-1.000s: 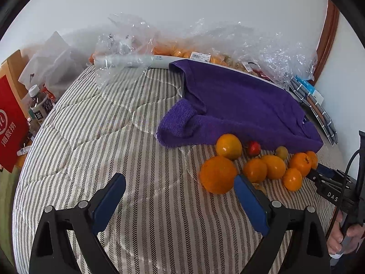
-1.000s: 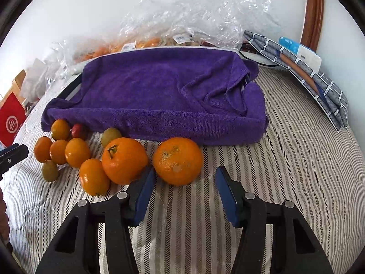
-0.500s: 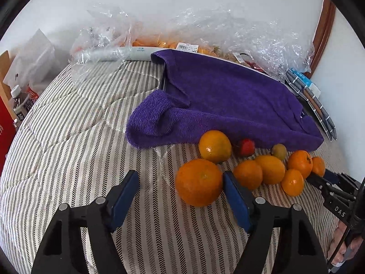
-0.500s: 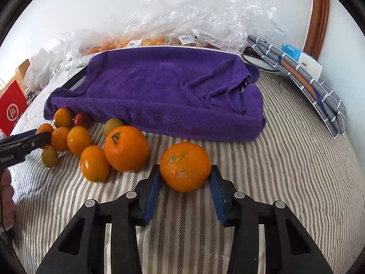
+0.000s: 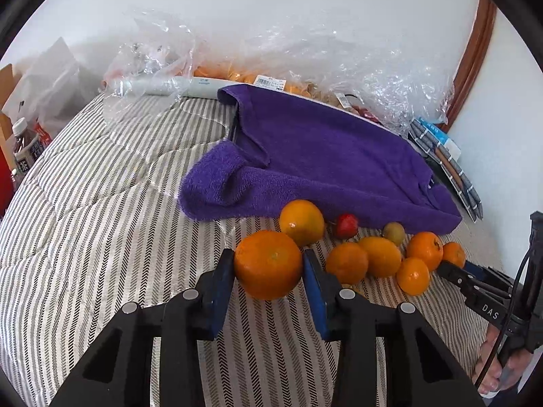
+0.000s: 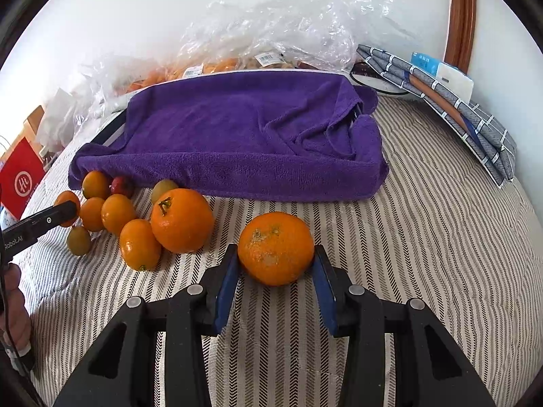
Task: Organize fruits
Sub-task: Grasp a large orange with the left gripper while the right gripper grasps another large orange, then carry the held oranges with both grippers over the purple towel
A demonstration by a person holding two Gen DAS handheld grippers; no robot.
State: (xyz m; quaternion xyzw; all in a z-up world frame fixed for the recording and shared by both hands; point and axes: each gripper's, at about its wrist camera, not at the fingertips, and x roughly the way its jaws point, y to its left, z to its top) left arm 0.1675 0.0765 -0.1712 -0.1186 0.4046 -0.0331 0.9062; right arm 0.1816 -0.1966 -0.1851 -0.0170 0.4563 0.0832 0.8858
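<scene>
Oranges sit in both of my tongs on the striped bedcover [image 5: 101, 237]. My left tongs [image 5: 268, 271] have just been closing, and their blue pads now press on both sides of a big smooth orange [image 5: 268, 264] at the left end of the fruit pile. My right tongs [image 6: 275, 264] hold a narrow grip on a speckled orange [image 6: 275, 248], which lies alone, to the right of the pile and near the front edge of the purple towel [image 6: 244, 135]. Both oranges rest on the cover. Between the two, close against the towel's near edge, lie the loose fruits: a large stemmed orange [image 6: 181, 220], several smaller orange ones, a red fruit [image 6: 121, 186] and a couple of greenish ones. Far behind the towel, crinkled clear plastic bags [image 6: 288, 23] with more orange fruit lie along the white wall. A folded checked cloth [image 6: 451, 108] lies at the far right.
</scene>
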